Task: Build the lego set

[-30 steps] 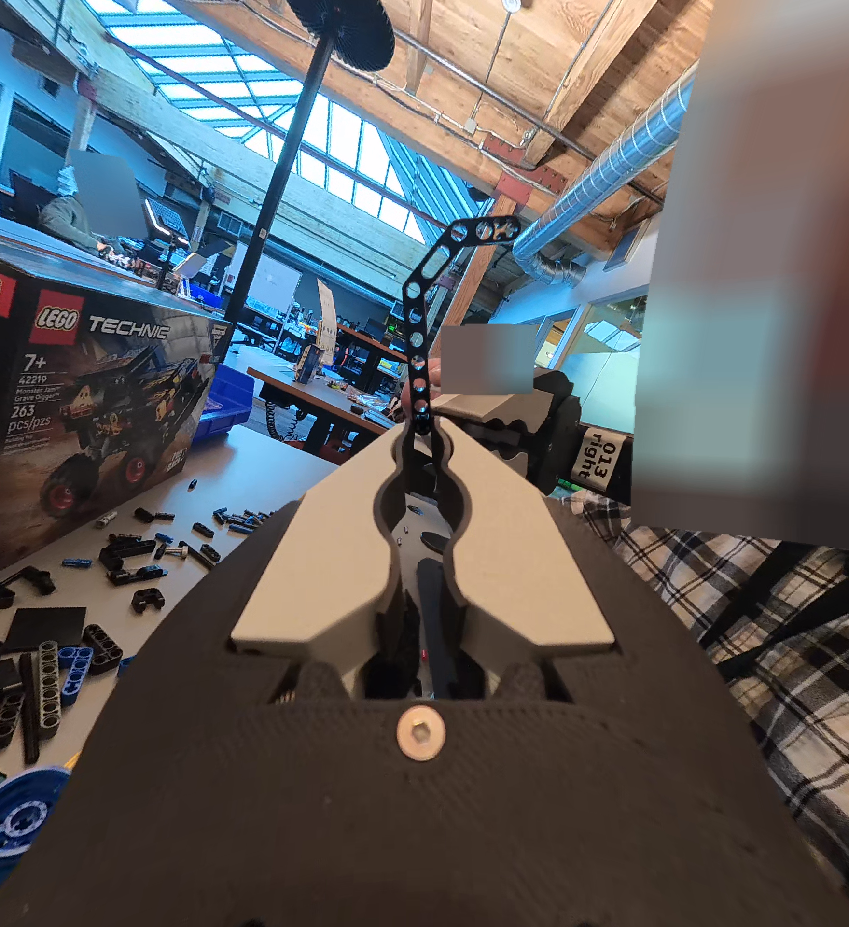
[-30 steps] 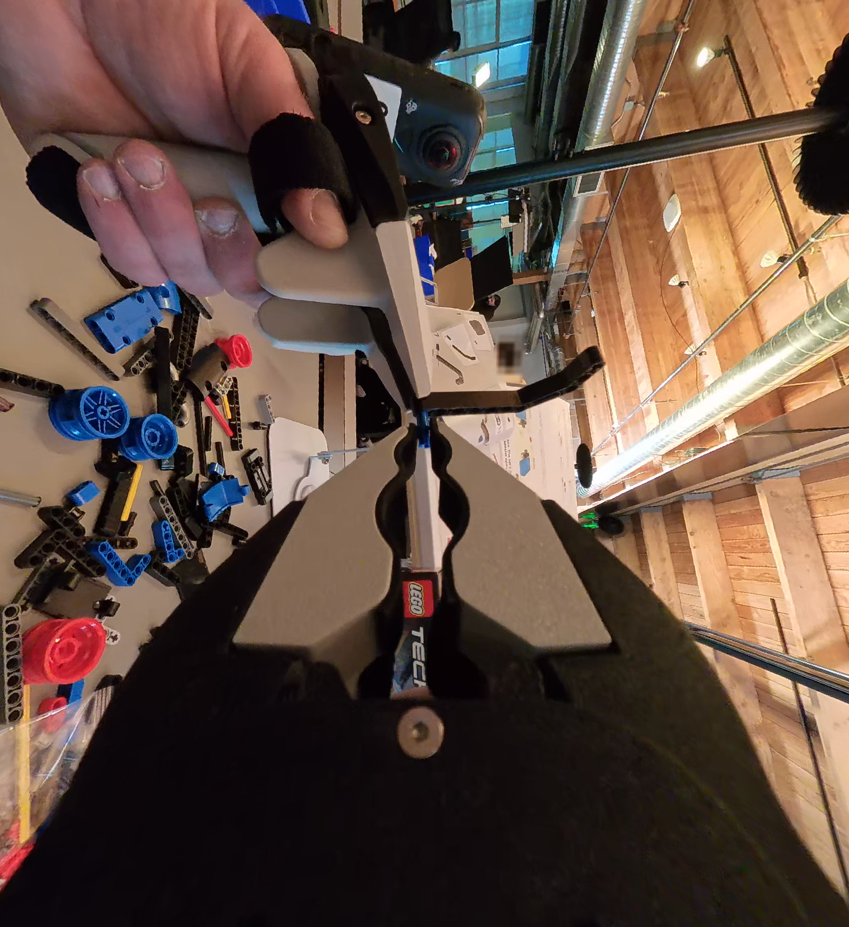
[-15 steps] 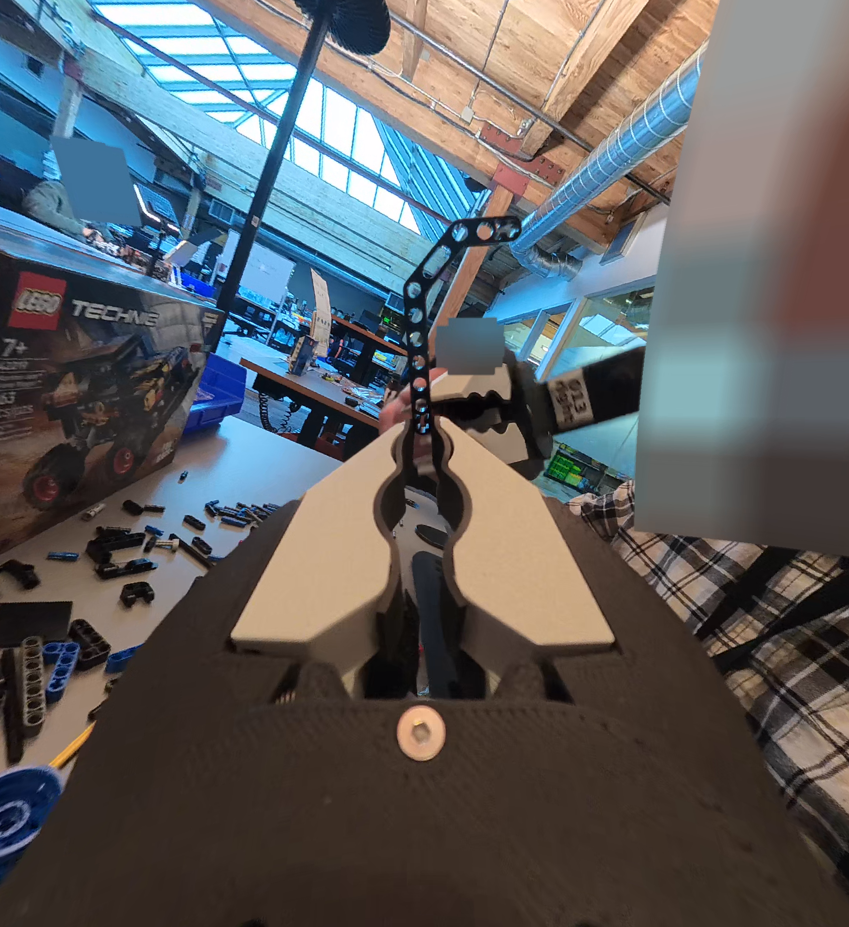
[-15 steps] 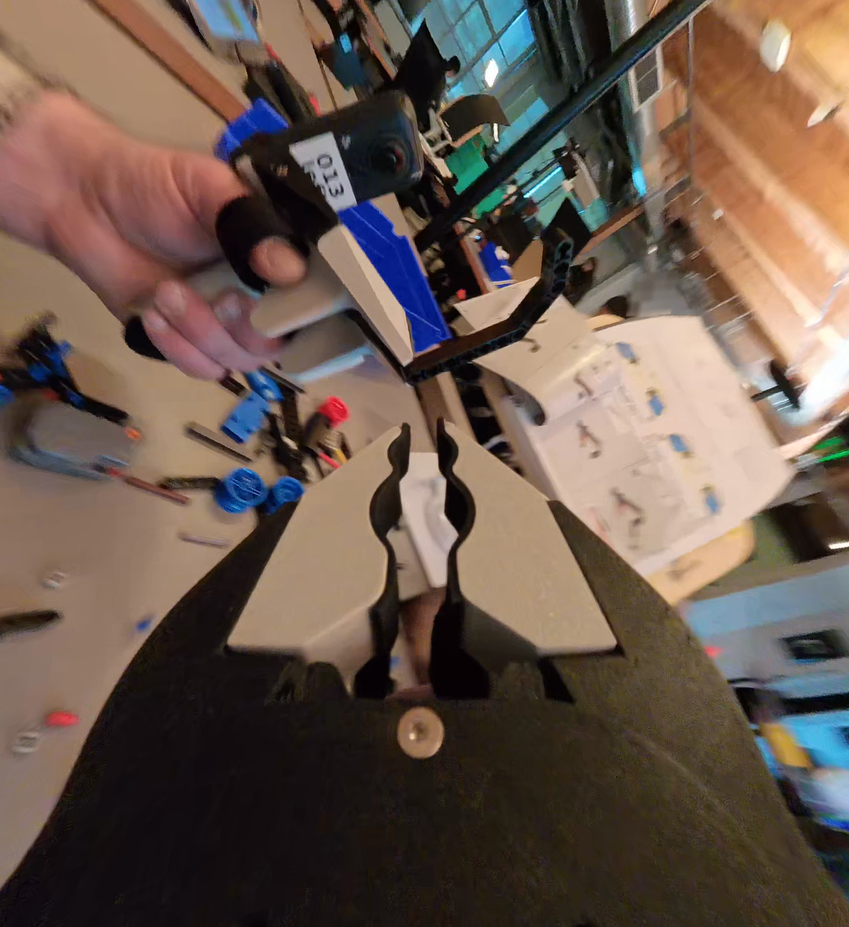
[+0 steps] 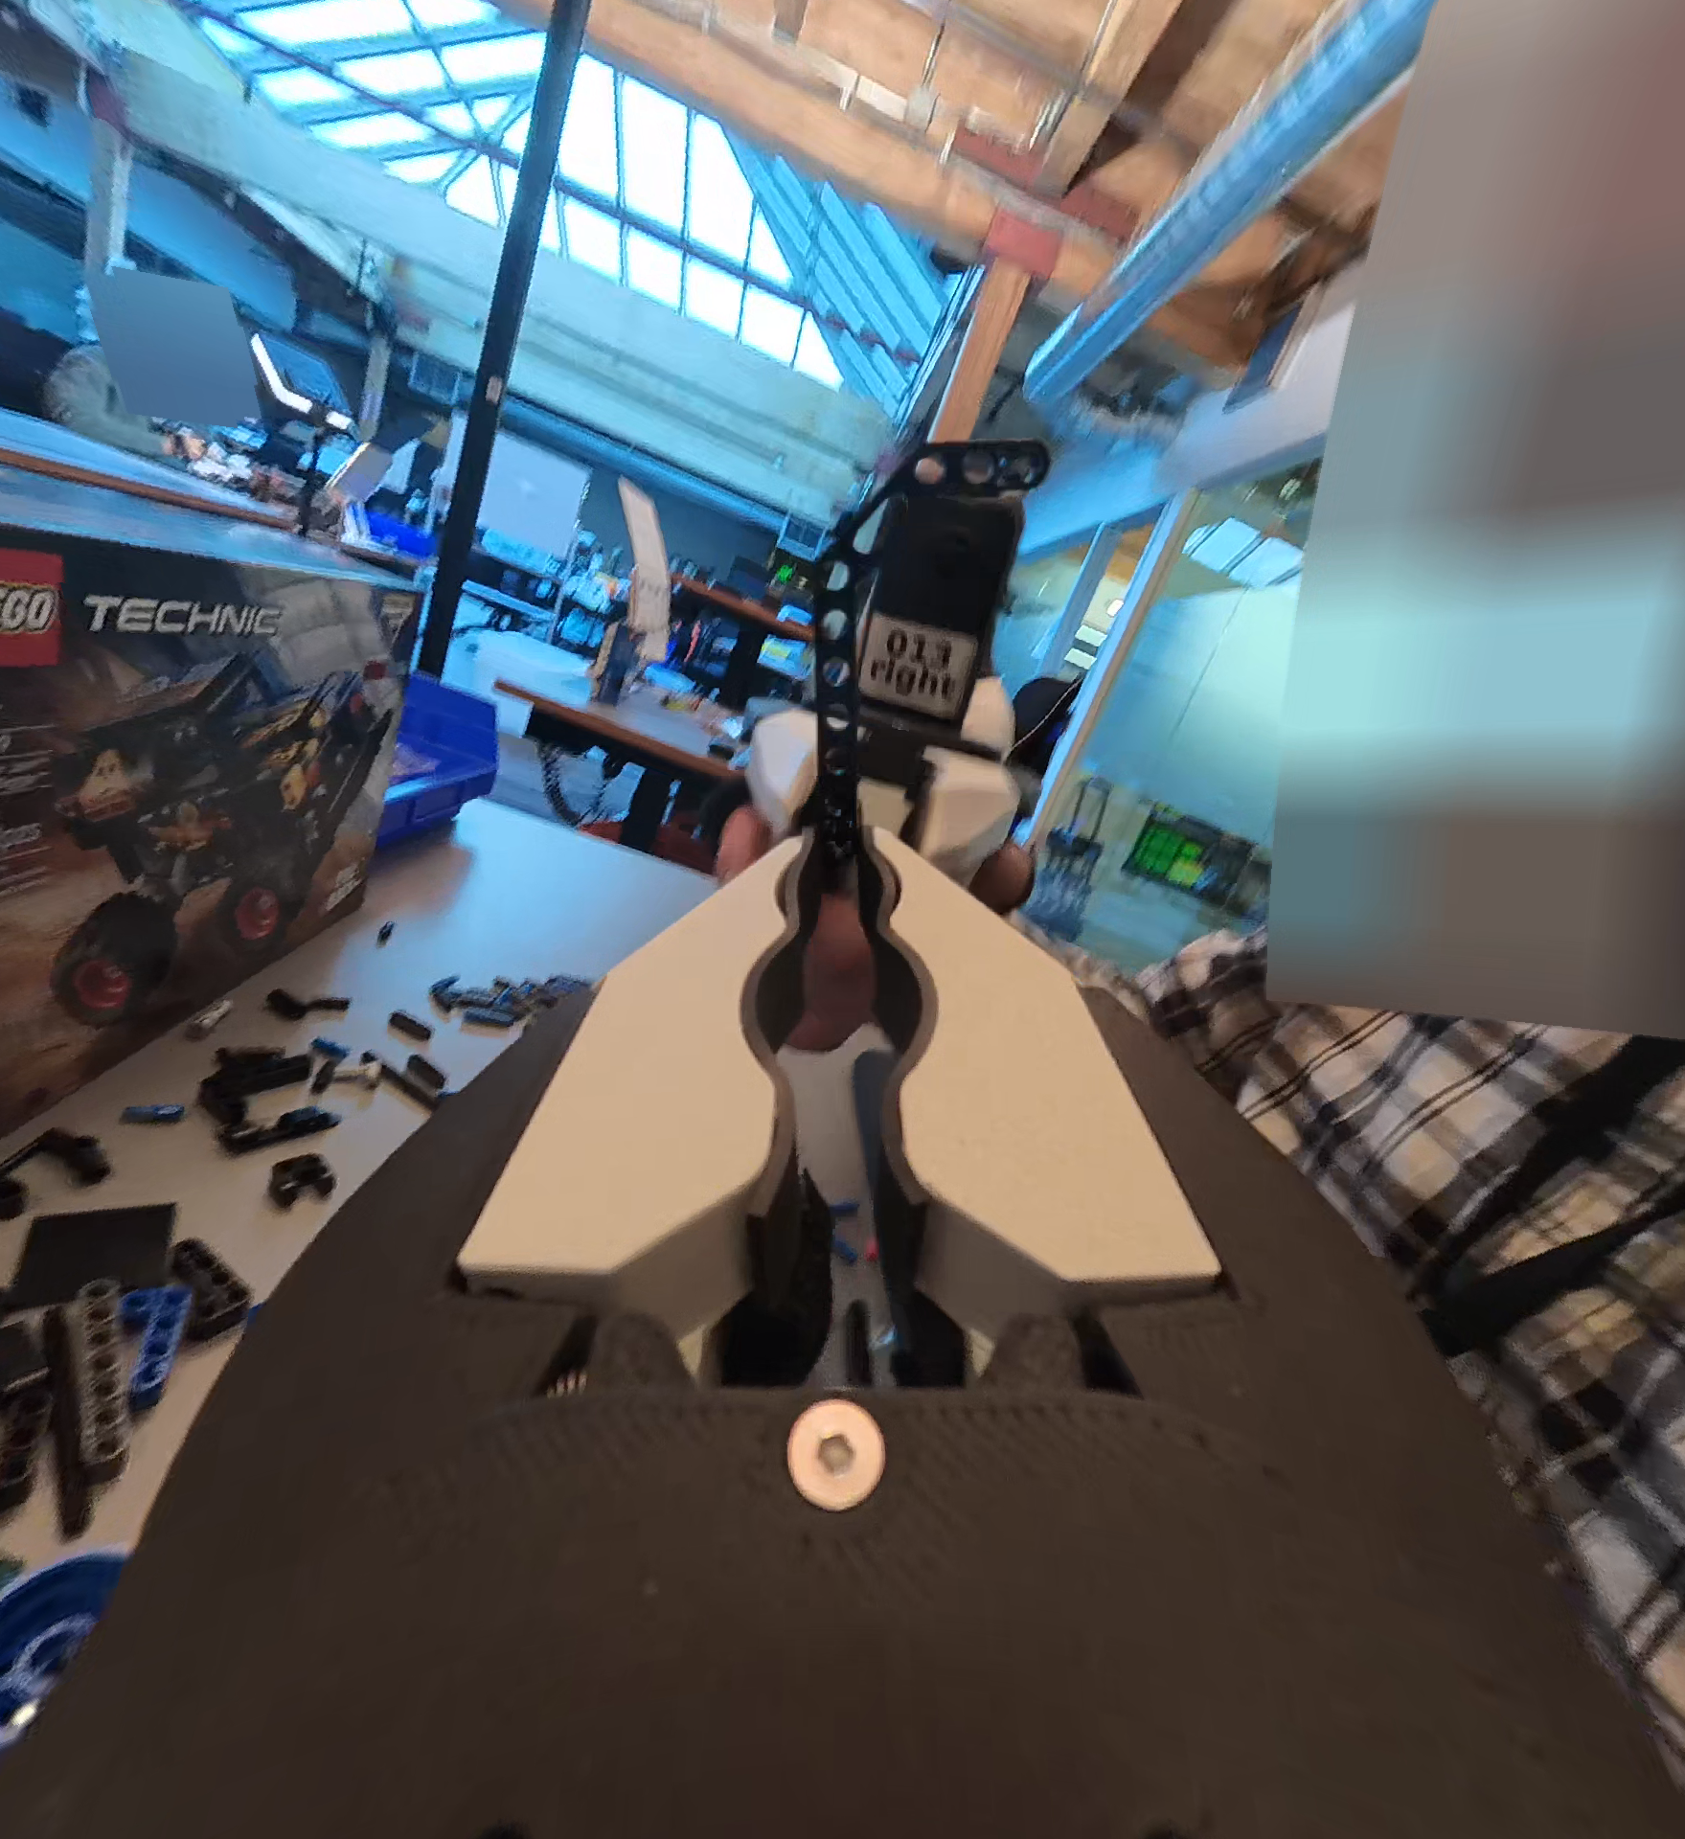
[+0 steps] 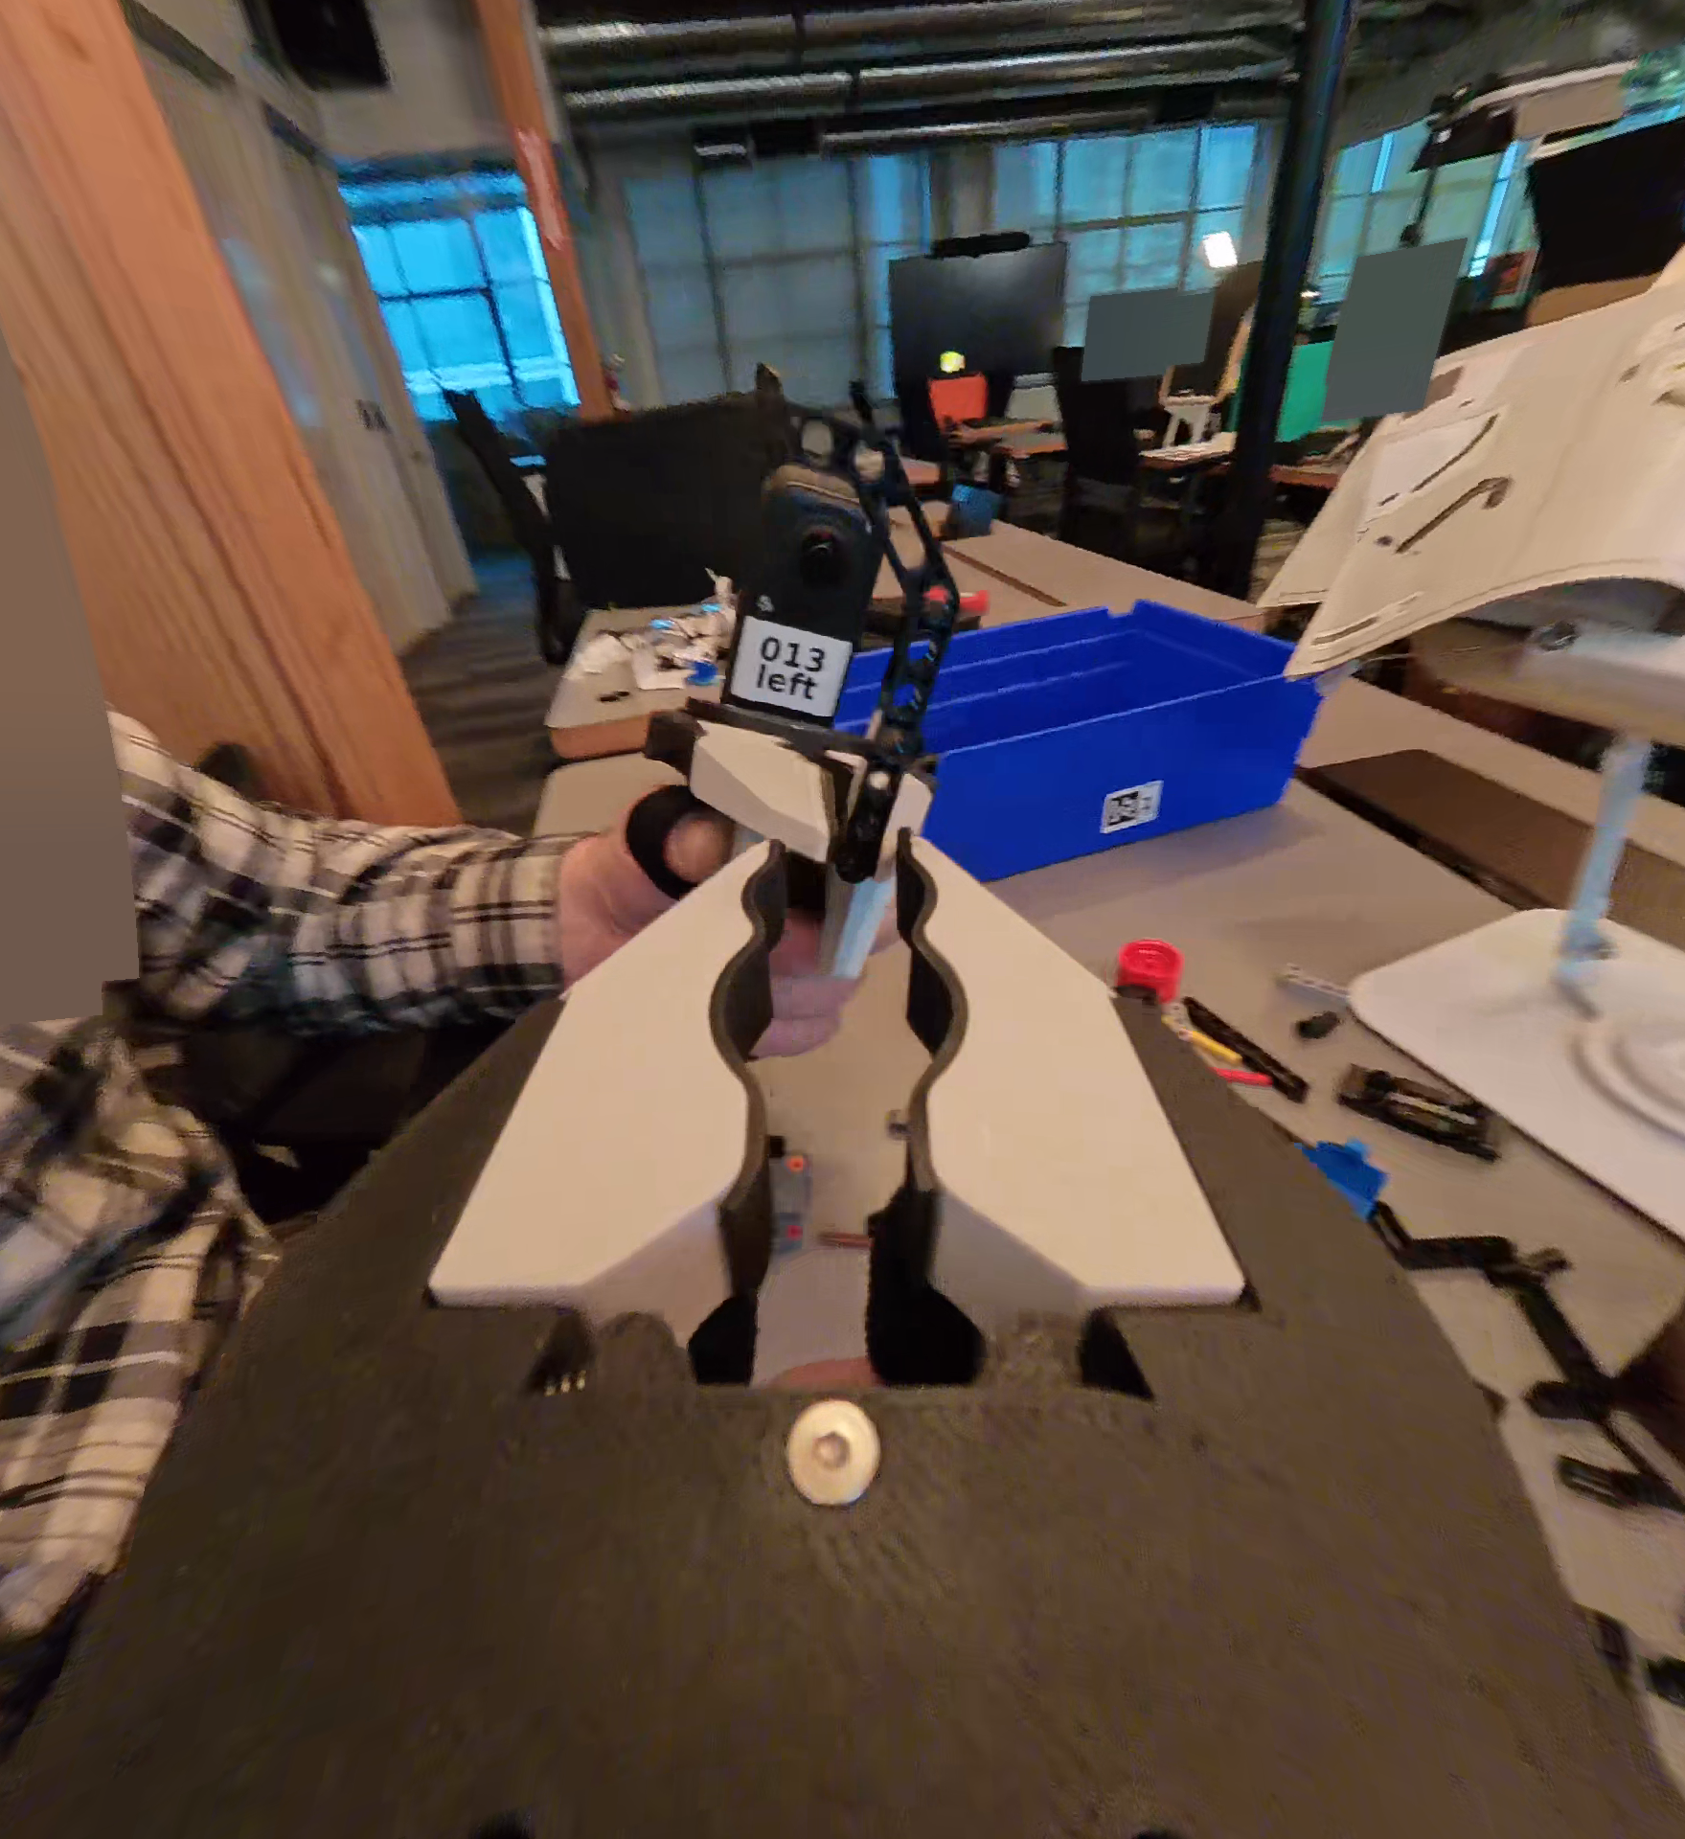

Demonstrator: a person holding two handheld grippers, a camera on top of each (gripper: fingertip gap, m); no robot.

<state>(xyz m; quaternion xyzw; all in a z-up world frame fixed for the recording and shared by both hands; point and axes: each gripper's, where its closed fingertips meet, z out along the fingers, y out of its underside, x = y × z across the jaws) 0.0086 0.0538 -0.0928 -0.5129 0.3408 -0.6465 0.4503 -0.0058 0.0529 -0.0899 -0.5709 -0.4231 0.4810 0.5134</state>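
Open-plan workshop or lab in converted industrial building. Exposed timber beams point(image 5: 918, 90) and slanted skylights point(image 5: 639, 189) overhead, metal duct point(image 5: 1216, 199) running along ceiling. Thick wooden post point(image 6: 171, 448) beside large gridded windows point(image 6: 798, 259). Rows of desks point(image 6: 1067, 438) with monitors point(image 6: 977, 299) and chairs behind. Grey worktop point(image 5: 520, 896) strewn with small plastic building parts point(image 5: 301, 1085); boxed kit point(image 5: 141, 796) at its left edge, blue storage bin point(image 6: 1097, 736) at its far edge, instruction booklet point(image 6: 1555, 478) on white stand point(image 6: 1614, 1015).
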